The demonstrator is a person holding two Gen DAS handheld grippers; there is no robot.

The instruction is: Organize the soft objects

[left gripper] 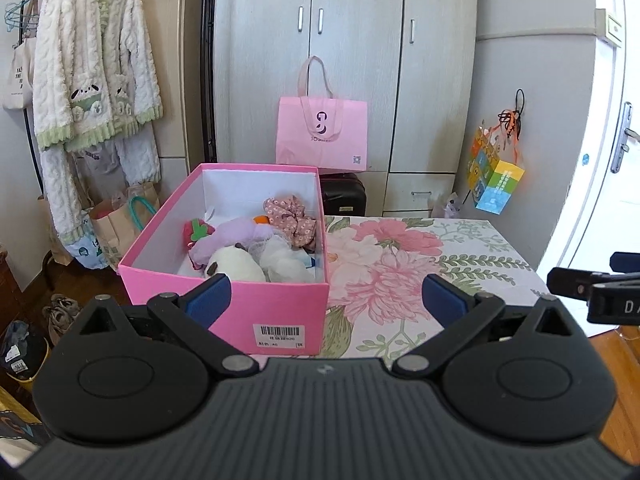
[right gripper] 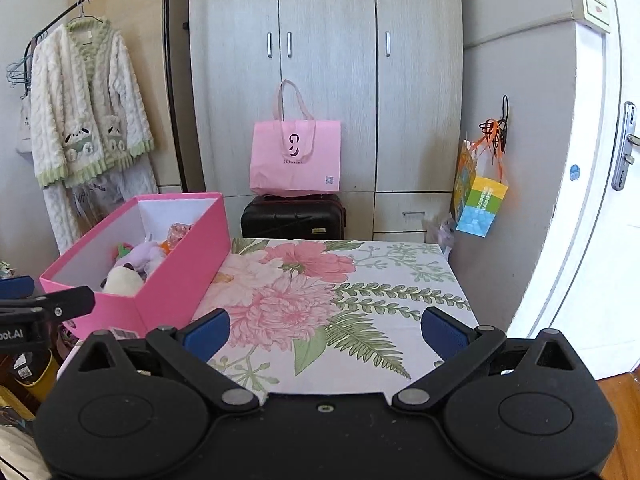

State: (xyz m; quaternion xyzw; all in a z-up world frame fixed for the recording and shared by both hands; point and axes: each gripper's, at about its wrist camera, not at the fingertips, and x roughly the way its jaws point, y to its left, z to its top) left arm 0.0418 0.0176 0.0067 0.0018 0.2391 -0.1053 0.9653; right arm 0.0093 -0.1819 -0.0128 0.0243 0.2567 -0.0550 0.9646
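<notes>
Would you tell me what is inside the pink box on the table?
The pink box holds a white plush, a purple plush, a red strawberry toy, a floral scrunchie and white mesh fabric. Anything beneath them is covered.

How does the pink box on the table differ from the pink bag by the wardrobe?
The pink box is stiff, open-topped and holds soft toys; the pink bag is thin, has handles, and its contents cannot be seen. The box is a stronger pink and sits on the flowered table; the paler bag stands on a black suitcase. Both are pink containers.

Pink box beside bare tablecloth
</notes>
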